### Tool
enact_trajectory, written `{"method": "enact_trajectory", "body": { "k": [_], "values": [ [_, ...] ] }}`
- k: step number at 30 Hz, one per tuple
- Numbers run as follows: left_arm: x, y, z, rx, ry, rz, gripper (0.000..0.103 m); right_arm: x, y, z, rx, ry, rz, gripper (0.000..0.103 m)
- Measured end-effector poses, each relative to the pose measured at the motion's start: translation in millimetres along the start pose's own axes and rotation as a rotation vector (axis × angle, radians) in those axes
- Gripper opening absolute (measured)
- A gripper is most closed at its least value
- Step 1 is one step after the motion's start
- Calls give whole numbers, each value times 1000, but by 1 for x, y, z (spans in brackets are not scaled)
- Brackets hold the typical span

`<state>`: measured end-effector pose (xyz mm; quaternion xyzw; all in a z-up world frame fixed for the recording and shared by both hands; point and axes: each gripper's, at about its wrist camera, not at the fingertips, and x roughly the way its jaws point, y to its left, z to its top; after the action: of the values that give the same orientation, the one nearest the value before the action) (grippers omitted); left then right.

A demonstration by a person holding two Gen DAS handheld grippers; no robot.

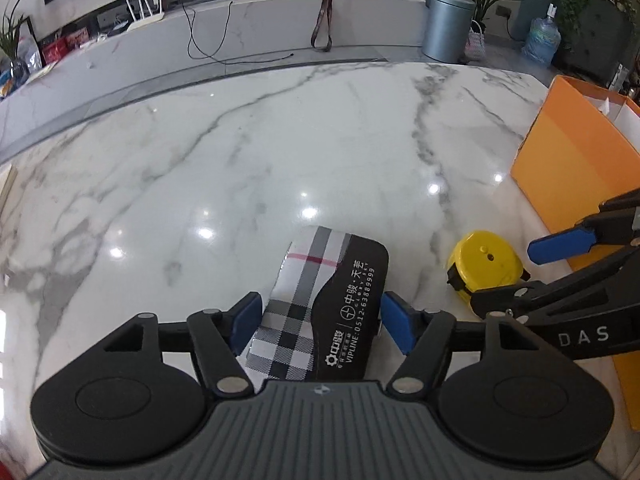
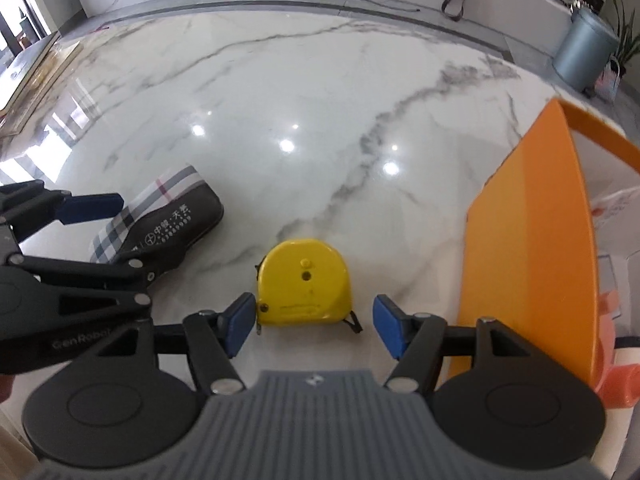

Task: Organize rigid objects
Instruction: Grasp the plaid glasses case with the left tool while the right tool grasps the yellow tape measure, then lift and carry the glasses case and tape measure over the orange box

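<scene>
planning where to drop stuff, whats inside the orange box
The orange box is open on top. The right wrist view shows its white inner wall, some white paper and a salmon-pink object near the front. Its floor and the rest are hidden by the near wall.

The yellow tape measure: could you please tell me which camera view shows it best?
The right wrist view: the yellow tape measure lies centred and whole on the marble table, ahead of the open right tool. In the left wrist view it sits off right, partly behind that tool.
</scene>
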<state>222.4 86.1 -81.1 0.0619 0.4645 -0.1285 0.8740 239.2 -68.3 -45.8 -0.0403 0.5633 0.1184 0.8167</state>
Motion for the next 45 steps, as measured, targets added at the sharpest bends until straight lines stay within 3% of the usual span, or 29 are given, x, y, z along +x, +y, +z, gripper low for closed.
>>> {"method": "enact_trajectory", "body": {
  "k": [9, 13, 20, 22, 26, 32, 42, 44, 45],
  "values": [
    [9, 4, 1, -36, 11, -18, 82, 8, -1, 3, 2, -3, 15, 65],
    [11, -3, 0, 11, -3, 17, 80, 12, 2, 2, -29, -3, -12, 65],
    [11, 3, 1, -14, 3, 38, 79, 15, 6, 5, -40, -14, -10, 65],
    [11, 5, 1, -32, 8, 40, 79, 14, 11, 5, -61, -21, -13, 56],
    [9, 9, 1, -78, 21, 49, 79, 13, 16, 5, -73, -21, -14, 55],
    [0, 22, -2, -202, 32, -3, 78, 4, 20, -2, -84, -36, -21, 55],
    [-29, 12, -1, -265, 7, -70, 77, -30, 22, -10, -103, -85, -1, 55],
    [-36, 10, 0, -290, 5, -86, 75, -39, 21, -12, -103, -98, 1, 55],
    [-40, 9, 0, -303, -2, -102, 49, -44, 20, -13, -102, -107, 3, 55]
  ]
}}
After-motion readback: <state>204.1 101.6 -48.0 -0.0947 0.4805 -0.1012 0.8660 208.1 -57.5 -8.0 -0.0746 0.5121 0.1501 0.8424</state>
